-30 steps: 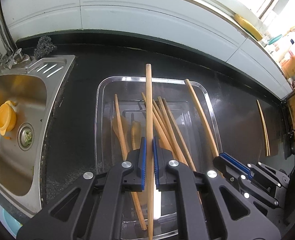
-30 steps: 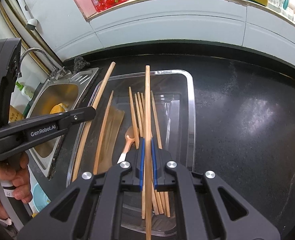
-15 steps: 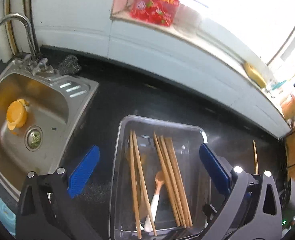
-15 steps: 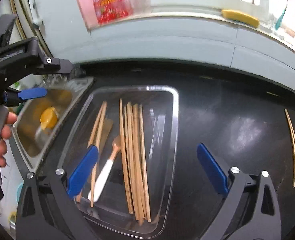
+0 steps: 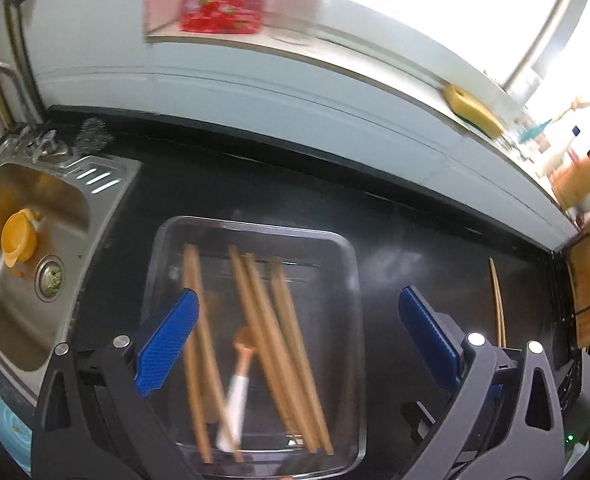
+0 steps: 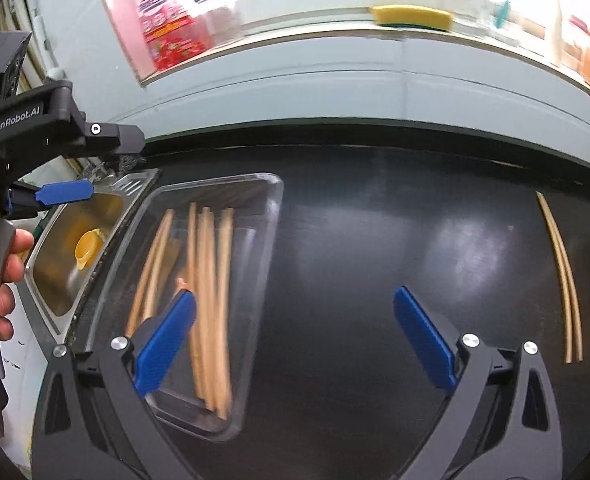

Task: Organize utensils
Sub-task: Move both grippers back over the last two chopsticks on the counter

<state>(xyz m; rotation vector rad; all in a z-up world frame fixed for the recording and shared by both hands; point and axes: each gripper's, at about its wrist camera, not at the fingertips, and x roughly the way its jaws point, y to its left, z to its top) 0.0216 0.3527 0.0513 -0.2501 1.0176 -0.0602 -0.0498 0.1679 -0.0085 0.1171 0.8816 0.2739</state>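
Your chopsticks (image 5: 279, 344) lie lengthwise in the clear tray (image 5: 351, 264); both your left gripper (image 5: 295, 344) and right gripper (image 6: 295, 340) gape wide, empty ("GenRobot.AI" on one).

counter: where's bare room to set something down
The widest bare patch is the black counter between the clear tray and the two loose chopsticks. A narrower strip runs behind the tray, below the wall. The tray, full of chopsticks and a spoon, is crowded, and the sink borders its left.

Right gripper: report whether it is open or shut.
Open. The right gripper has its blue pads spread wide with only black counter between them, nothing held.
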